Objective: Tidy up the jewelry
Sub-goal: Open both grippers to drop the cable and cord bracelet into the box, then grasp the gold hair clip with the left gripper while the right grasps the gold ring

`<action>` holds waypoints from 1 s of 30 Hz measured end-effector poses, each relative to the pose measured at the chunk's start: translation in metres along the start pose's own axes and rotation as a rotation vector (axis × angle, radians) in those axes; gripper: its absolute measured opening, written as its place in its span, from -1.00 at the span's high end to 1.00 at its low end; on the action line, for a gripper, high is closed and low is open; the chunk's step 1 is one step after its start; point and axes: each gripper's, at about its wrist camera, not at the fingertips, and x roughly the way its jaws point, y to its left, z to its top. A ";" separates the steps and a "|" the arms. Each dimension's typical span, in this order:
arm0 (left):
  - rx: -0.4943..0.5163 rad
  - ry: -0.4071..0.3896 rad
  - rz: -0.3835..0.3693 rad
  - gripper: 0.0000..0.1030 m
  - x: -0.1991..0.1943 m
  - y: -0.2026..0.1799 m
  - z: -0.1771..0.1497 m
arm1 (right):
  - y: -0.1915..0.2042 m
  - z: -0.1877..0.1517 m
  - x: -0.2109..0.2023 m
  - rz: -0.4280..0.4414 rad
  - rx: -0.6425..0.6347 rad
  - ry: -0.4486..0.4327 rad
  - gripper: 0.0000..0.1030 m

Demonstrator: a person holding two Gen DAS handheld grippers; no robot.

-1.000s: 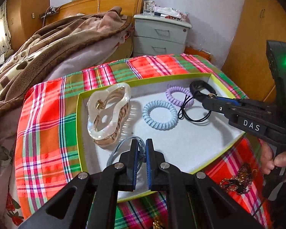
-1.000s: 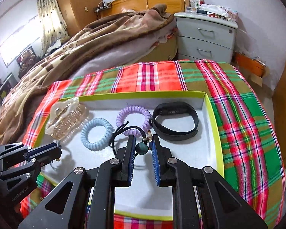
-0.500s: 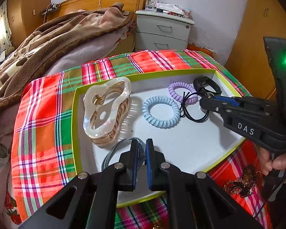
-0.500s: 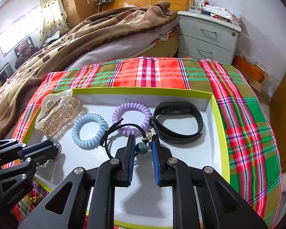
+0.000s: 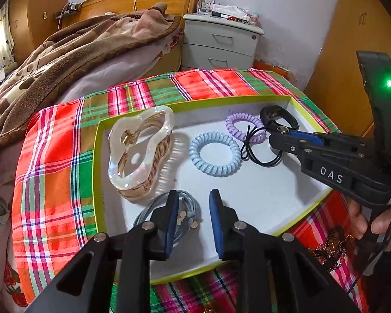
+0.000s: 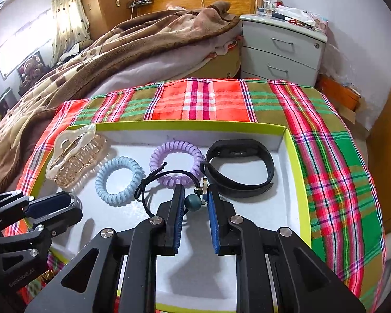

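A white tray with a lime rim (image 5: pixel 195 101) (image 6: pixel 294 146) lies on a plaid cloth. In it are a pearly hair claw (image 5: pixel 140 148) (image 6: pixel 73 154), a blue coil tie (image 5: pixel 215 154) (image 6: pixel 118 180), a purple coil tie (image 5: pixel 243 126) (image 6: pixel 176 161), a black wristband (image 5: pixel 279 118) (image 6: pixel 239 167) and a grey cord bracelet with small beads (image 5: pixel 187 215). My left gripper (image 5: pixel 193 203) is open just above the grey bracelet. My right gripper (image 6: pixel 194 195) (image 5: pixel 276 137) has its jaws parted around the teal bead (image 6: pixel 193 202) of a black cord tie (image 6: pixel 153 180) (image 5: pixel 260 154).
A dark beaded necklace (image 5: pixel 333 245) lies on the plaid cloth right of the tray, beside the hand on the right gripper. A bed with a brown blanket (image 6: pixel 117 44) and a grey nightstand (image 6: pixel 281 49) stand behind.
My left gripper has opened, and the grey bracelet lies free in the tray. My right gripper's jaws have parted slightly around the teal bead.
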 end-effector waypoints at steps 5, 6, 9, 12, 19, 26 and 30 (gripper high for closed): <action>-0.010 -0.023 -0.018 0.23 -0.009 0.003 0.000 | -0.001 0.000 -0.003 0.003 0.006 -0.010 0.62; -0.014 -0.026 -0.014 0.23 -0.010 0.003 0.000 | -0.002 0.000 -0.005 0.004 0.011 -0.015 0.58; -0.021 -0.032 -0.013 0.23 -0.013 0.005 -0.001 | -0.003 0.001 -0.009 0.015 0.014 -0.022 0.47; -0.031 -0.038 -0.018 0.22 -0.019 0.007 -0.002 | -0.005 0.000 -0.013 0.015 0.018 -0.031 0.37; -0.040 -0.070 -0.022 0.19 -0.041 0.004 -0.010 | -0.015 -0.007 -0.041 0.051 0.030 -0.079 0.35; -0.061 -0.101 -0.029 0.19 -0.063 0.001 -0.024 | -0.029 -0.035 -0.077 0.125 0.012 -0.105 0.35; -0.059 -0.106 -0.034 0.19 -0.071 -0.003 -0.030 | -0.042 -0.057 -0.092 0.136 0.037 -0.102 0.35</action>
